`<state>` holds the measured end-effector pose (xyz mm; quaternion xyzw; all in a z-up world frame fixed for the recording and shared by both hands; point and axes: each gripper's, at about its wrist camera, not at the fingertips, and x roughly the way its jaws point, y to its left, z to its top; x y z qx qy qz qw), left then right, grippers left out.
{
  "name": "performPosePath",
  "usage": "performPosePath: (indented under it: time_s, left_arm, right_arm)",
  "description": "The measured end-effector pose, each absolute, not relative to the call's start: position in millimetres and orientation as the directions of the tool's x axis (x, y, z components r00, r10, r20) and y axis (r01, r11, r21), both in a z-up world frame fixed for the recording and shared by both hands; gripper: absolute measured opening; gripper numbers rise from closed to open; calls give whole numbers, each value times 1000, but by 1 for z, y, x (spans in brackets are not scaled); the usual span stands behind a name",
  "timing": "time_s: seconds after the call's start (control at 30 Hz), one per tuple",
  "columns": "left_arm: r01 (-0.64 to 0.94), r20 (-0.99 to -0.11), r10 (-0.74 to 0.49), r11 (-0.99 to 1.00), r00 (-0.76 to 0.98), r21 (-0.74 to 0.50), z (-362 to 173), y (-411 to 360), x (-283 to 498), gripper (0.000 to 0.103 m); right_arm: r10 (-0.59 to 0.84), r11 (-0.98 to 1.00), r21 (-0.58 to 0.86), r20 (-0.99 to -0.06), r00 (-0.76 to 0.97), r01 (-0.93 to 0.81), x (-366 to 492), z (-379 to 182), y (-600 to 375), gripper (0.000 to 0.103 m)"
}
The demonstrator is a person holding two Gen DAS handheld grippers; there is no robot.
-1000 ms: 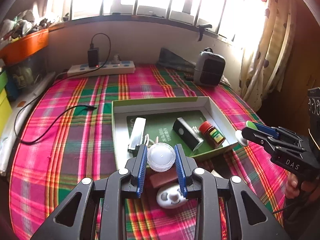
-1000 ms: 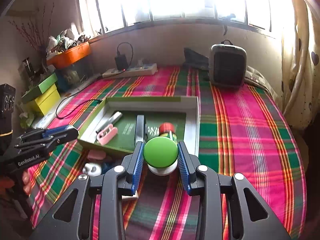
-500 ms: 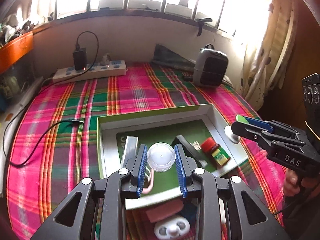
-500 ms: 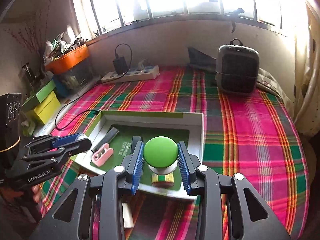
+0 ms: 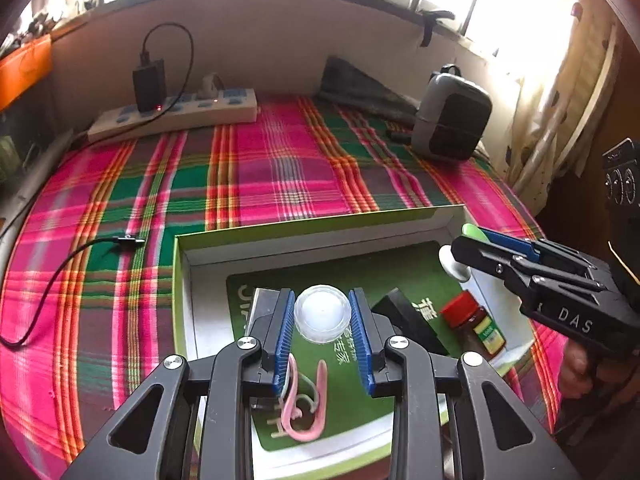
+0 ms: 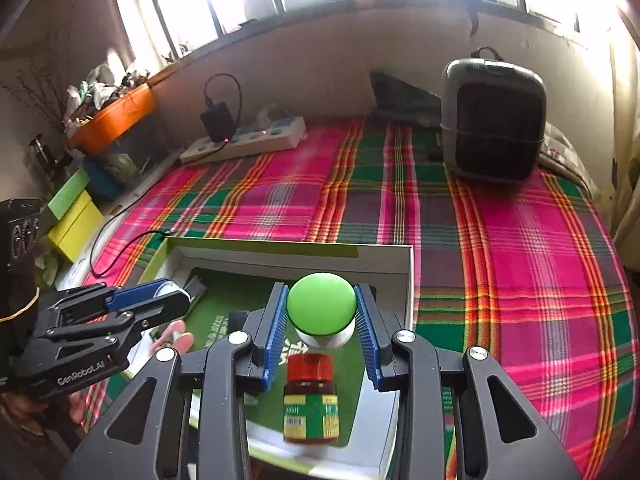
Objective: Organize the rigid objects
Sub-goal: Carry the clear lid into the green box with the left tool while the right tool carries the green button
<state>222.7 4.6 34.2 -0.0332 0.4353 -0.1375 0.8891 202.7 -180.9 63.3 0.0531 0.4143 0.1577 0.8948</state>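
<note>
My left gripper (image 5: 322, 314) is shut on a clear round plastic jar (image 5: 322, 313), held above the shallow green-rimmed box (image 5: 320, 227). My right gripper (image 6: 322, 312) is shut on a white jar with a domed green lid (image 6: 321, 304), over the box's right half (image 6: 407, 280). Below them in the box lie a red-capped spice bottle (image 6: 311, 396), a black case (image 5: 412, 322), a silver flat item (image 5: 262, 304) and a pink clip (image 5: 306, 404). Each gripper shows in the other's view: the right one (image 5: 460, 254), the left one (image 6: 172, 292).
The box sits on a pink and green plaid cloth (image 5: 280, 168). A power strip with a charger (image 5: 176, 110) and a grey heater (image 6: 494, 120) stand at the back by the wall. A black cable (image 5: 64, 264) trails left of the box. Yellow and green boxes (image 6: 74, 216) sit at the far left.
Both grippers have moved forward and slightly down with their jars, from before the box's front edge to above its inside. The small items in front of the box have dropped out of view.
</note>
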Motion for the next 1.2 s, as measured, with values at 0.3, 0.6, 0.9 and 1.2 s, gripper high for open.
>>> performPosePath:
  time_s: [0.3,0.6,0.9,1.2]
  left_arm:
    - [213,-780,-245,966,576,-146,26,-1,229,27]
    - [222,-796,-238,966,557,-133,16,-8,231,27]
    - [222,-803,-237,966,547,-133,11,-8,232,27]
    - [220,-804,-236,966,546,-133,11,-8,232,27]
  right_arm:
    - [296,953,192,-752,589,-235,214,50,-176,35]
    - [253,962,139,-770,585,-234,219,42,-171,35]
    - [242,964,125,-771,589,-233,219,40,-169,35]
    - [245,964,127,-770,590,-235,219,39,-169,35]
